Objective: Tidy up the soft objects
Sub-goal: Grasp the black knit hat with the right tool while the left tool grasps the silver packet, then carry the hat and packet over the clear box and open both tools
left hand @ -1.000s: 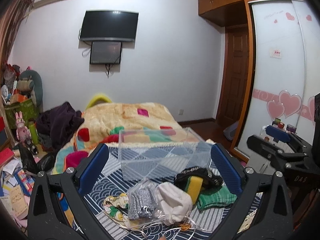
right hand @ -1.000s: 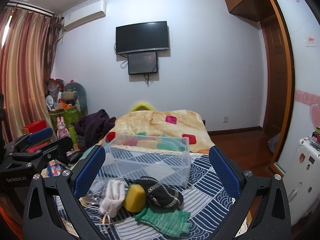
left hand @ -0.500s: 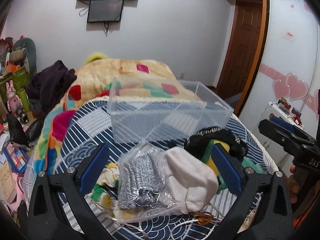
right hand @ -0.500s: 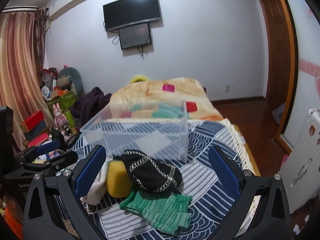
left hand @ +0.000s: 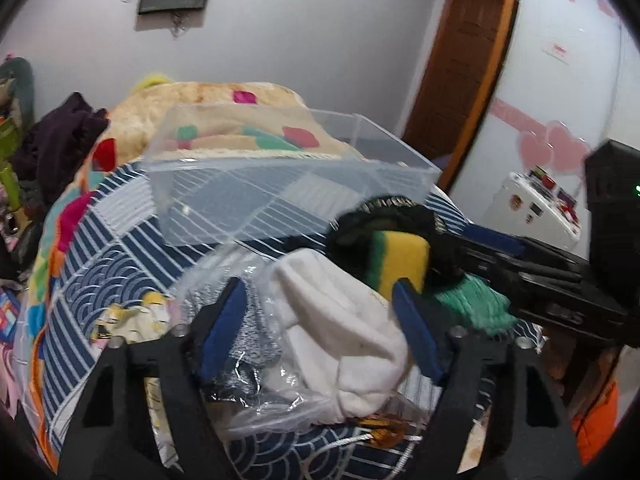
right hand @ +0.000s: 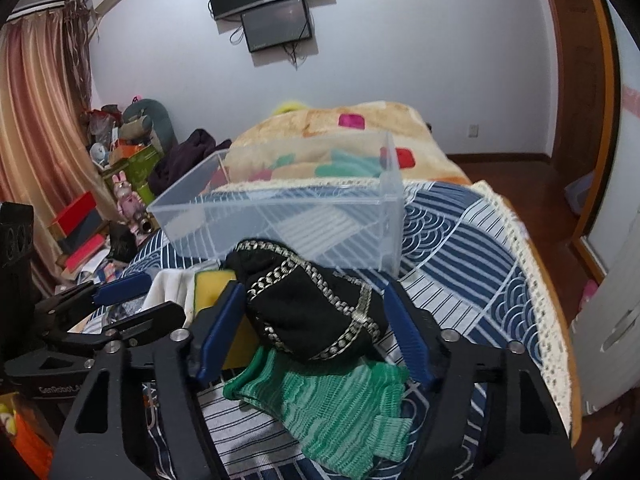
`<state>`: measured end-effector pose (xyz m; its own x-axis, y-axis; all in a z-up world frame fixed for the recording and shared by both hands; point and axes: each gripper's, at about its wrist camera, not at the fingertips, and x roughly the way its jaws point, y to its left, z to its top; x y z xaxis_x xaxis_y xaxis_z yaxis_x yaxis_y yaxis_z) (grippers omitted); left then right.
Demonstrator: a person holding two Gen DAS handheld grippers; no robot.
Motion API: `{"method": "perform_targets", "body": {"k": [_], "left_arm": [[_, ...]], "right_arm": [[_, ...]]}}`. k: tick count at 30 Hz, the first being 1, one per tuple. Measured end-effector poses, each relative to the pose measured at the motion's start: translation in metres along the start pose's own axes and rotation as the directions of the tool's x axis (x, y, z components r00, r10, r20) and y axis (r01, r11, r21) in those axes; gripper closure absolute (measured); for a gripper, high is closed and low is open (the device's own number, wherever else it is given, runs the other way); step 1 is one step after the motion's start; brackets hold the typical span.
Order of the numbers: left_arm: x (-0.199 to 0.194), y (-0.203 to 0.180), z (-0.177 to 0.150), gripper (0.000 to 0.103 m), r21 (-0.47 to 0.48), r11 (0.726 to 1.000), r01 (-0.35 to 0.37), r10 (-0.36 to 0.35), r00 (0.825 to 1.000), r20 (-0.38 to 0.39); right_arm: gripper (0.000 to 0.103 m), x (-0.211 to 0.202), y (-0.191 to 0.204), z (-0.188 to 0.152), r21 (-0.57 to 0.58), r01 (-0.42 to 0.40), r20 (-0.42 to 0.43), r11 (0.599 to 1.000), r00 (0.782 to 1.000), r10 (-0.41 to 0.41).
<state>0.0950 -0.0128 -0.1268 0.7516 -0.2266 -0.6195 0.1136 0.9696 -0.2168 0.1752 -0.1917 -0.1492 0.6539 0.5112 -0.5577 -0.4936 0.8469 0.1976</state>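
Observation:
A clear plastic box [left hand: 280, 184] [right hand: 288, 216] stands empty on the bed. In front of it lies a pile: a white cloth [left hand: 340, 332], a grey knit item in a clear bag [left hand: 256, 340], a yellow-green sponge [left hand: 400, 260] [right hand: 212, 284], a black pouch with silver trim [right hand: 312, 312] and a green knit glove [right hand: 340, 400]. My left gripper [left hand: 320, 320] is open, its fingers on either side of the white cloth. My right gripper [right hand: 314, 320] is open, its fingers on either side of the black pouch.
The bed has a blue-white patterned cover [right hand: 460, 248] and a beige blanket [left hand: 208, 108] behind the box. Clutter, toys and dark clothes [right hand: 184, 156] lie on the left. A wardrobe door [left hand: 560, 80] and a wooden door are on the right.
Both grippers have moved down and forward into the pile. Their fingers have narrowed, the left around the white cloth, the right around the black pouch.

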Motion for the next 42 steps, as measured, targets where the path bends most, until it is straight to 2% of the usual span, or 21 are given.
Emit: {"method": "perform_targets", "body": {"k": [2,6,11,16,19,22,25,26,30,31,35,42], "left_arm": [[0.003,-0.002,-0.001,0.037,0.009,1.000,-0.003,0.003,1.000,-0.005],[0.003,0.001,0.000,0.043,0.007,1.000,-0.012,0.012,1.000,-0.012],[-0.015,0.013,0.008,0.043,-0.033,0.999,0.000,0.000,1.000,0.012],[-0.031,0.024,0.009,0.043,-0.033,0.999,-0.043,0.044,0.998,0.041],[-0.021,0.036,0.004,0.042,-0.056,0.995,-0.083,0.083,0.997,-0.001],[-0.009,0.050,-0.003,0.043,-0.089,0.991,-0.095,0.091,0.995,-0.049],[-0.002,0.053,-0.008,0.043,-0.090,0.989,-0.121,0.116,0.992,-0.055],[-0.001,0.053,-0.010,0.045,-0.087,0.988,-0.125,0.121,0.991,-0.051],[-0.002,0.046,-0.011,0.069,-0.056,0.989,-0.135,0.133,0.990,-0.034],[-0.004,0.044,-0.010,0.072,-0.048,0.989,-0.138,0.137,0.990,-0.027],[-0.012,0.037,-0.006,0.076,-0.031,0.988,-0.154,0.154,0.988,0.011],[-0.040,0.040,0.010,0.076,-0.056,0.992,-0.114,0.119,0.989,0.087]], "right_arm": [[0.059,0.006,0.001,-0.001,0.003,-0.011,-0.026,1.000,1.000,0.011],[0.069,0.008,0.000,-0.004,0.006,-0.028,-0.039,1.000,0.999,0.028],[0.085,0.002,-0.001,-0.001,0.009,-0.028,-0.010,1.000,1.000,0.028],[0.087,-0.004,-0.003,0.002,0.016,-0.021,0.024,1.000,1.000,0.020],[0.088,-0.009,-0.005,0.003,0.023,-0.013,0.048,1.000,0.999,0.012],[0.088,-0.013,-0.003,0.006,0.023,0.002,0.074,1.000,0.997,-0.004],[0.089,-0.018,-0.003,0.008,0.026,0.009,0.099,1.000,0.995,-0.012],[0.089,-0.020,-0.004,0.008,0.030,0.009,0.106,1.000,0.994,-0.012],[0.089,-0.023,-0.006,0.010,0.040,0.002,0.126,0.999,0.992,-0.007],[0.089,-0.024,-0.006,0.011,0.042,0.003,0.134,0.999,0.991,-0.009],[0.089,-0.032,-0.006,0.014,0.050,-0.001,0.164,0.999,0.986,-0.007],[0.089,-0.047,-0.002,0.023,0.037,-0.011,0.220,0.999,0.975,0.002]]}}
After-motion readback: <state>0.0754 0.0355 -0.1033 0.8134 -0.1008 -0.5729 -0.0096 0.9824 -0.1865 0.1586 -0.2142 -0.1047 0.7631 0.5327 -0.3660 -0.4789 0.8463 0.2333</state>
